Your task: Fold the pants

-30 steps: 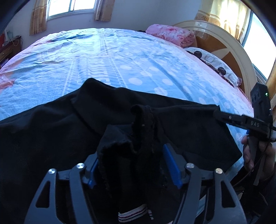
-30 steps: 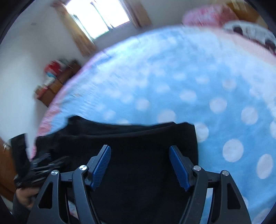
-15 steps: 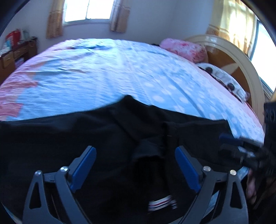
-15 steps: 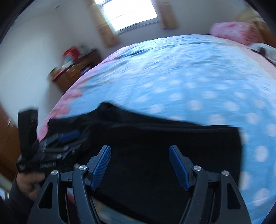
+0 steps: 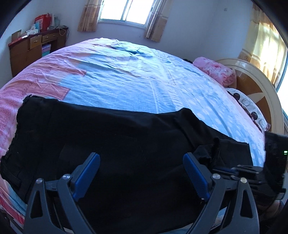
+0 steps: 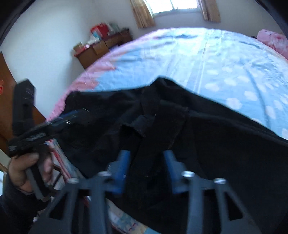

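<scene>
Black pants (image 5: 117, 135) lie spread along the near edge of the bed. My left gripper (image 5: 140, 156) hovers over their middle, open wide, with flat cloth below and nothing pinched. In the right wrist view my right gripper (image 6: 146, 153) has its jaws closing on a raised fold of the pants (image 6: 225, 144), and the blue pads (image 6: 124, 162) press the black cloth from both sides. In the left wrist view the right gripper (image 5: 234, 169) shows at the right edge by a bunched ridge of cloth. The left gripper (image 6: 72, 117), held in a hand (image 6: 23, 167), appears at the left.
The bed sheet (image 5: 144, 81) is blue with white dots and pink at the left. A pink pillow (image 5: 216, 72) and a round headboard (image 5: 261, 86) lie at the far right. A wooden dresser (image 5: 36, 48) stands at the far left, under a window (image 5: 126, 10).
My left gripper let go of the bunched cloth, opened wide and slid left along the pants. My right gripper moved left to the bunch and closed on it.
</scene>
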Demonstrator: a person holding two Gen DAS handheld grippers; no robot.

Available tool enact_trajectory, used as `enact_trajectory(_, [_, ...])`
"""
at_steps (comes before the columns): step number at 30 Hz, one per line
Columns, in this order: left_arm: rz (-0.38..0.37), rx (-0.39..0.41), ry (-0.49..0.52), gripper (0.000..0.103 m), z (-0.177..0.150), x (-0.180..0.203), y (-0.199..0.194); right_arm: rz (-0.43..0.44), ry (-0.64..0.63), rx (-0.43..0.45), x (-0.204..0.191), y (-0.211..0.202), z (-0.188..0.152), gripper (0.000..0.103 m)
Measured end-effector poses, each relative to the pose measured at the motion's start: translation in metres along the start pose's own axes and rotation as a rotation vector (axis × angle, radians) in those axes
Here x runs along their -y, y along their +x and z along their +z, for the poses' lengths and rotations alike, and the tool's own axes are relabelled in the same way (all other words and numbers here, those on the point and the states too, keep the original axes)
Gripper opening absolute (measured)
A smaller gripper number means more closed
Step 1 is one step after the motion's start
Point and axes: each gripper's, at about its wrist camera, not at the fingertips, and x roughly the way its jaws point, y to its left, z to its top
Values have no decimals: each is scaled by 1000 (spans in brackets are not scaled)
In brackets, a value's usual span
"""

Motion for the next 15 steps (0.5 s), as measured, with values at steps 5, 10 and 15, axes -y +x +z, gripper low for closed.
enact_trajectory(5, [4, 15, -5, 96, 1, -8, -8, 90, -16, 12, -16, -3, 2, 0])
enact_trajectory(10, [15, 20, -29, 96, 2, -20, -13, 77, -58, -19, -29, 11, 2, 0])
enact_trajectory(15, [49, 24, 3, 96, 1, -21, -13, -33, -29, 43, -15, -13, 0, 20])
